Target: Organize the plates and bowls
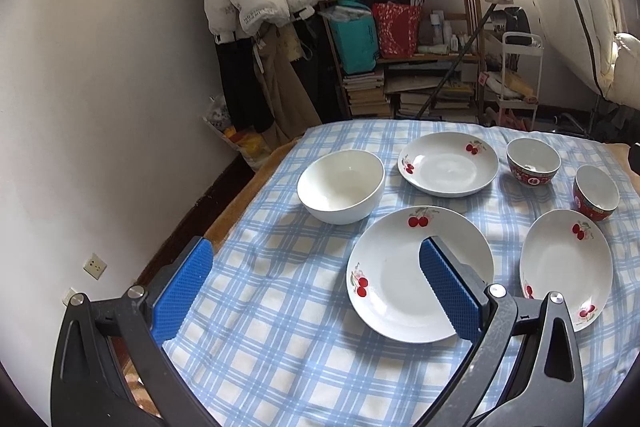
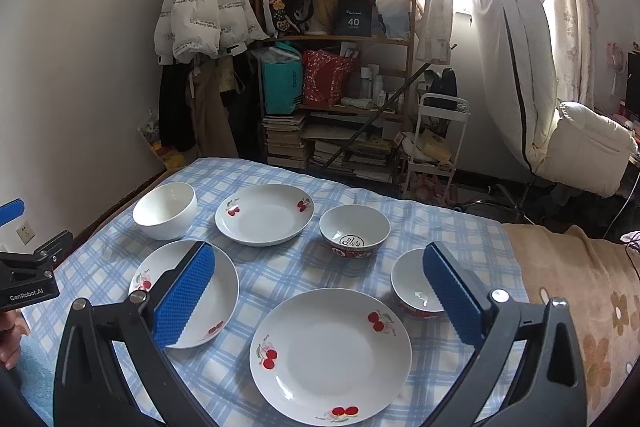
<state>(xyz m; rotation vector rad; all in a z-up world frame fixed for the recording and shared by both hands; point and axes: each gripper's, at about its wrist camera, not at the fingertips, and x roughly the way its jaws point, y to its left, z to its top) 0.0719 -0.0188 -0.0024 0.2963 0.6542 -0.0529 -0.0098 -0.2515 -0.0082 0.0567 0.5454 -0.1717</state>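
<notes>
Since both our left gripper and right gripper hover wide open holding nothing, we'd pinch the slick, breakable white cherry-print ceramic plate on the blue checked tablecloth by its rim.

1. Plain white bowl: upright, empty, far left on the checked cloth
2. Three white cherry-print plates lie flat, apart: far plate just right of that bowl, left plate near it, near plate in front
3. Two red-patterned bowls, upright: far bowl beside the far plate, right bowl nearer
</notes>
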